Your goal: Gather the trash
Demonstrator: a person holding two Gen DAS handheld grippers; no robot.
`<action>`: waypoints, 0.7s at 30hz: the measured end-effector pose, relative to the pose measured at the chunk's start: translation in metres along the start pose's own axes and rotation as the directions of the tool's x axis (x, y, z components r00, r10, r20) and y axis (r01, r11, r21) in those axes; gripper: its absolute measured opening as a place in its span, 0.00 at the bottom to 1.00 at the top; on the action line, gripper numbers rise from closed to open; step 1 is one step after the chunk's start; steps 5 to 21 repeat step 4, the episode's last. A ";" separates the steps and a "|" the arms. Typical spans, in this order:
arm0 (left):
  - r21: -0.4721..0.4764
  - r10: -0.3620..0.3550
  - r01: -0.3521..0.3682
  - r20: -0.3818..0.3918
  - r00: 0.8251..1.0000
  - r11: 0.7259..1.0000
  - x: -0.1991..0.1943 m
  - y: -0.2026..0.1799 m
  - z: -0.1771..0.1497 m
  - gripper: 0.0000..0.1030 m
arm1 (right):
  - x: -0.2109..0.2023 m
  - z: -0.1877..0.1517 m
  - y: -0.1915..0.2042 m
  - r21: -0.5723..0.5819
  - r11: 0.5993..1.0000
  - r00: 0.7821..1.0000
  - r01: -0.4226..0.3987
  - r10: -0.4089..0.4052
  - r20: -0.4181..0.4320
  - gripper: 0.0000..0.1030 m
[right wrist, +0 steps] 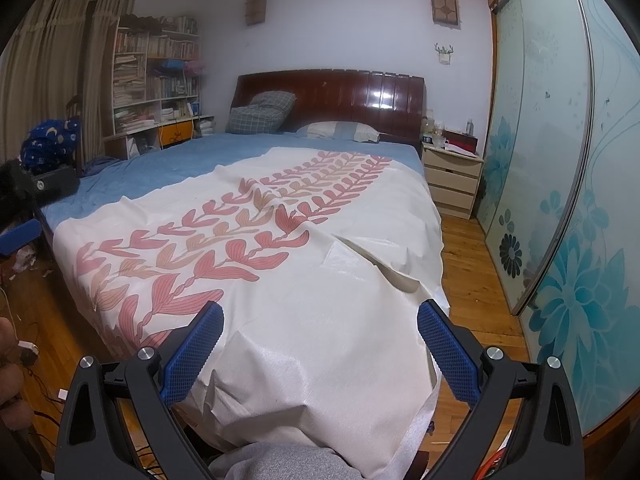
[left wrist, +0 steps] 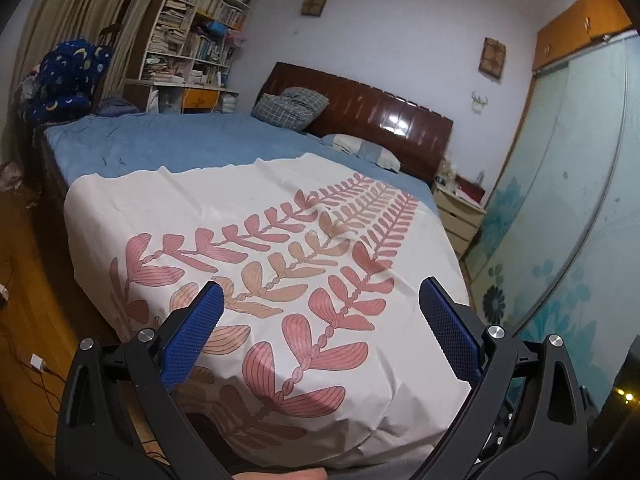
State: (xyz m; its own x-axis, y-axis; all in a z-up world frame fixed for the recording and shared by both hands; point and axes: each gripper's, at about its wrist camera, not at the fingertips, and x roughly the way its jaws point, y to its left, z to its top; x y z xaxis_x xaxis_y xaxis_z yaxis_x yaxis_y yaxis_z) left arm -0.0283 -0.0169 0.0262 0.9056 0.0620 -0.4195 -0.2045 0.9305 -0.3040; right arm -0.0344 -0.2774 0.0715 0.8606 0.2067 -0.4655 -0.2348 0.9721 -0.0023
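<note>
No trash item shows clearly on the bed in either view. My left gripper (left wrist: 320,300) is open and empty, held above the foot of the bed over a white cloth with pink leaf print (left wrist: 280,248). My right gripper (right wrist: 320,320) is open and empty over the same cloth (right wrist: 304,280), nearer its right side. Small pale scraps (right wrist: 24,258) lie on the floor at the bed's left side. Part of the left gripper (right wrist: 24,196) shows at the left edge of the right wrist view.
A blue sheet (left wrist: 160,140) covers the bed, with pillows (right wrist: 340,131) by the dark wooden headboard (right wrist: 332,92). A nightstand (right wrist: 452,176) and sliding wardrobe doors (right wrist: 560,200) stand to the right. A bookshelf (left wrist: 192,36) stands at the back left. Cables (left wrist: 40,368) lie on the wooden floor.
</note>
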 end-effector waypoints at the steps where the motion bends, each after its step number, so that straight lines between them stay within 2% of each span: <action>1: 0.002 -0.002 0.002 -0.017 1.000 1.000 0.003 -0.001 0.000 0.94 | 0.000 0.000 0.000 -0.001 1.000 1.000 -0.001 0.001 0.001 0.93; 4: 0.027 -0.003 0.005 -0.054 0.999 1.000 0.009 -0.005 -0.002 0.94 | 0.000 0.000 -0.001 -0.001 1.000 1.000 -0.001 0.001 0.001 0.93; 21: 0.027 -0.003 0.005 -0.054 0.999 1.000 0.009 -0.005 -0.002 0.94 | 0.000 0.000 -0.001 -0.001 1.000 1.000 -0.001 0.001 0.001 0.93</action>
